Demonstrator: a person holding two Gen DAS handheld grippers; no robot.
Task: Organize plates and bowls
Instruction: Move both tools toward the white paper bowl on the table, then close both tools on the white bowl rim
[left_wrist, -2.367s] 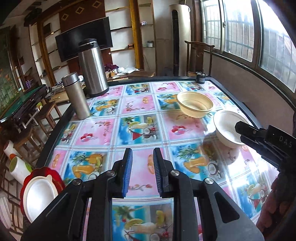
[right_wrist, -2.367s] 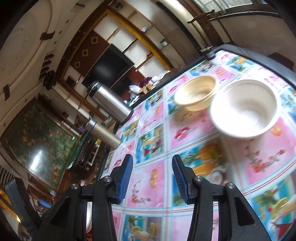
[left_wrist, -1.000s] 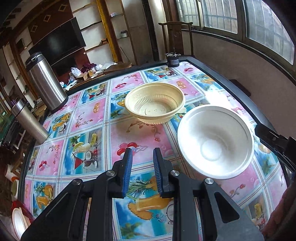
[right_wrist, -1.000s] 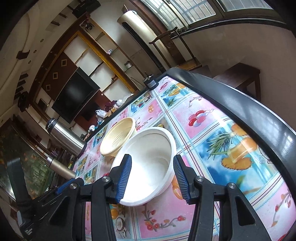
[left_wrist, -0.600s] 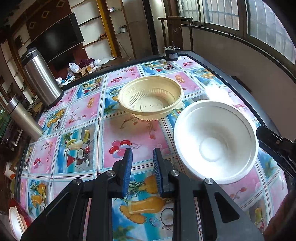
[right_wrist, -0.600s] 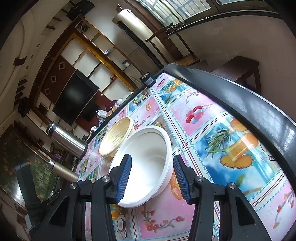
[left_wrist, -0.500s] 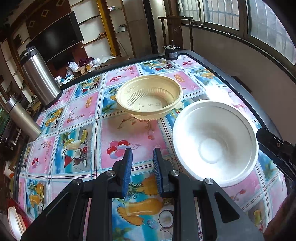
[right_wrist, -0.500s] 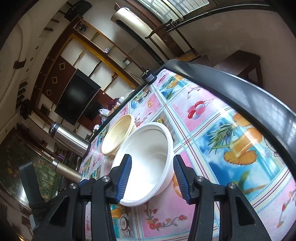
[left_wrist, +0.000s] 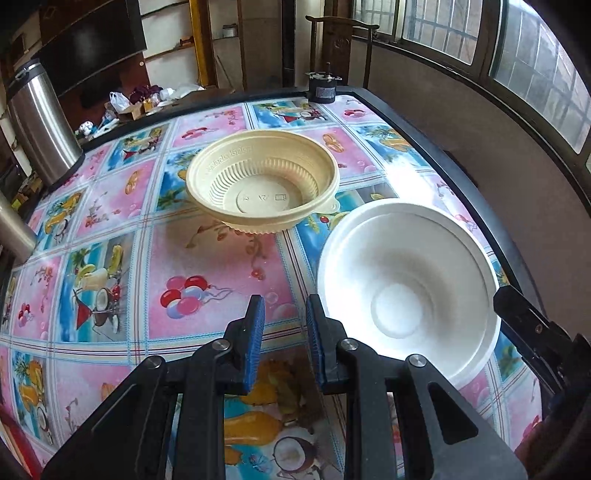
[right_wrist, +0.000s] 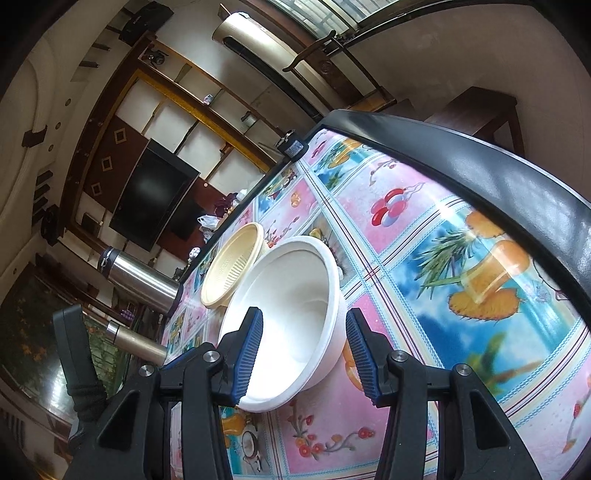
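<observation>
Two bowls side by side on the fruit-print tablecloth (left_wrist: 207, 266): white bowl (left_wrist: 406, 291) nearest, close to the dark padded table edge (right_wrist: 480, 158); ribbed yellow bowl (left_wrist: 262, 184) just beyond it, rims near or perhaps touching (hard to tell, since the white rim overlaps the yellow tab in both views).

Left gripper (left_wrist: 284, 332) narrow, a slim gap between the blue pads, nothing in it; poised over bare cloth, with its right-hand finger just beside the white bowl's near-left rim. Nothing between it and either bowl.

Right gripper (right_wrist: 304, 347) about half open, straddling the white bowl's near wall: one blue pad over the bowl's inside, the other outside the wall, neither clearly pressing. Seen from the left wrist as a black finger (left_wrist: 532, 332) at the bowl's right rim.

Further off, well apart from the bowls: large steel flask (left_wrist: 37, 122) at the far left corner, a slimmer steel bottle (right_wrist: 136, 341) nearer along the left side, a small black cylindrical object (left_wrist: 325, 88) at the far table edge. Beyond the table, a dark television (right_wrist: 155, 199) set in shelving, a wooden chair (left_wrist: 343, 48) by the windows, and a tall pale standing unit (right_wrist: 266, 48) (likely an air conditioner).
</observation>
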